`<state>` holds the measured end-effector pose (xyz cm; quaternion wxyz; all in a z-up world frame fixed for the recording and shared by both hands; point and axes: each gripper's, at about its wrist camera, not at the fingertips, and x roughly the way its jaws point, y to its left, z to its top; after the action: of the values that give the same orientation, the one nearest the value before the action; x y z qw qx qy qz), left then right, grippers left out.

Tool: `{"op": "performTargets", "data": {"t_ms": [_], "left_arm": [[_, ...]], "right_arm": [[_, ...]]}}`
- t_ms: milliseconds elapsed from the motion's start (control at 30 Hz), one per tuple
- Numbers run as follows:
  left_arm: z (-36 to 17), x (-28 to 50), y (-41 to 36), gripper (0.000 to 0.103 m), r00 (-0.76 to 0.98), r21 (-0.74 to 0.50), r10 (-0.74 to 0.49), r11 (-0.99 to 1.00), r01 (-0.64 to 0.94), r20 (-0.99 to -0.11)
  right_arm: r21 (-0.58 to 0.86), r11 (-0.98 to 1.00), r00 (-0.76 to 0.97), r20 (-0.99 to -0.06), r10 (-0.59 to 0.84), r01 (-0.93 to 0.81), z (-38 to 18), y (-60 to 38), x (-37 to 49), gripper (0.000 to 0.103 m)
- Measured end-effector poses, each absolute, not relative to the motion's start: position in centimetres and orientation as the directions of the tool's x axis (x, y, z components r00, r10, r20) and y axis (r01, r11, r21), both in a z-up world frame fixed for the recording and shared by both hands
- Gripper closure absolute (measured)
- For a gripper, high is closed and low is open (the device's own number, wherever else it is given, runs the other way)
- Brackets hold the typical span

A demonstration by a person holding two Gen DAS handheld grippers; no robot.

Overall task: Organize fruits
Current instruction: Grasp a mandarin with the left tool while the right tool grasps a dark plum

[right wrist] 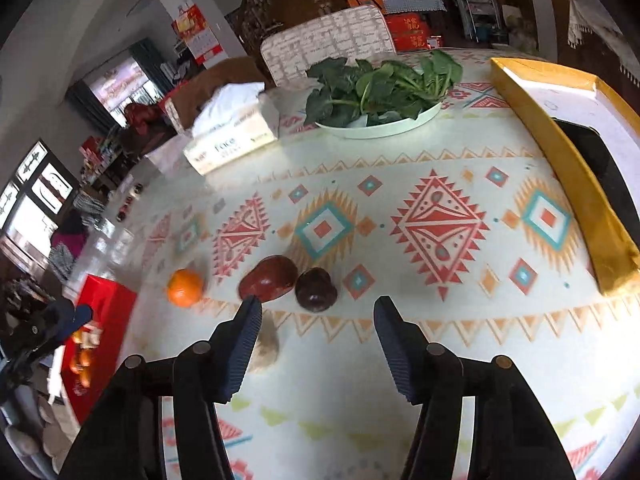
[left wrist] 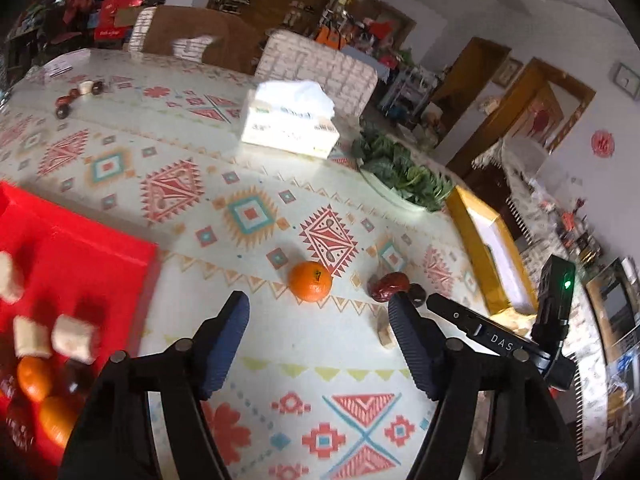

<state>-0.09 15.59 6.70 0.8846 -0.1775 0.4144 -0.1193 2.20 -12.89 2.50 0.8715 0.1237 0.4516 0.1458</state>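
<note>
Both tools, left tool (left wrist: 316, 320) and right tool (right wrist: 316, 320), are held open and empty above the worktop (right wrist: 420, 320); an orange (left wrist: 310, 281) is seen ahead.

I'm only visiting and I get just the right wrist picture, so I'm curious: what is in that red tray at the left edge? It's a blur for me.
Observer: The left wrist view looks into the red tray. Pale cubes, oranges and dark red fruits lie in it.
Operator: Are the left tongs holding anything?
Observer: No. They stand open with nothing between them, and the loose orange lies on the tablecloth just ahead.
Operator: What is the pale smudge low in my picture?
Observer: A small pale block, lying on the tablecloth near the red date.
</note>
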Motion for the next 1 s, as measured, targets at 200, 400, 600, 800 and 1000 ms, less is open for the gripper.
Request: {"op": "performTargets", "data": {"t_ms": [200, 400, 600, 800, 1000], "left_arm": [[3.7, 3.0, 13.0, 0.031, 0.604, -0.297, -0.287, 0.951, 0.086, -0.744], [1.5, 4.9, 11.8, 0.031, 0.587, -0.274, -0.277, 0.957, 0.096, -0.761], [0.9, 5.5, 10.3, 0.052, 0.603, -0.206, -0.238, 0.971, 0.122, -0.761], [0.9, 5.1, 9.9, 0.068, 0.608, -0.168, -0.212, 0.977, 0.13, -0.765], [2.8, 2.5, 11.9, 0.068, 0.645, -0.239, -0.241, 0.967, 0.092, -0.725]], "right_arm": [[0.306, 0.939, 0.559, -0.756, 0.342, -0.161, 1.3, -12.5, 3.4, 0.052], [0.233, 0.951, 0.576, -0.756, 0.309, -0.204, 1.2, -11.4, 3.4, 0.059], [0.175, 0.951, 0.584, -0.756, 0.295, -0.254, 1.1, -10.0, 3.1, 0.073], [0.198, 0.947, 0.582, -0.75, 0.313, -0.254, 1.0, -10.3, 2.9, 0.078], [0.204, 0.951, 0.601, -0.738, 0.306, -0.234, 1.5, -10.9, 2.3, 0.078]]}}
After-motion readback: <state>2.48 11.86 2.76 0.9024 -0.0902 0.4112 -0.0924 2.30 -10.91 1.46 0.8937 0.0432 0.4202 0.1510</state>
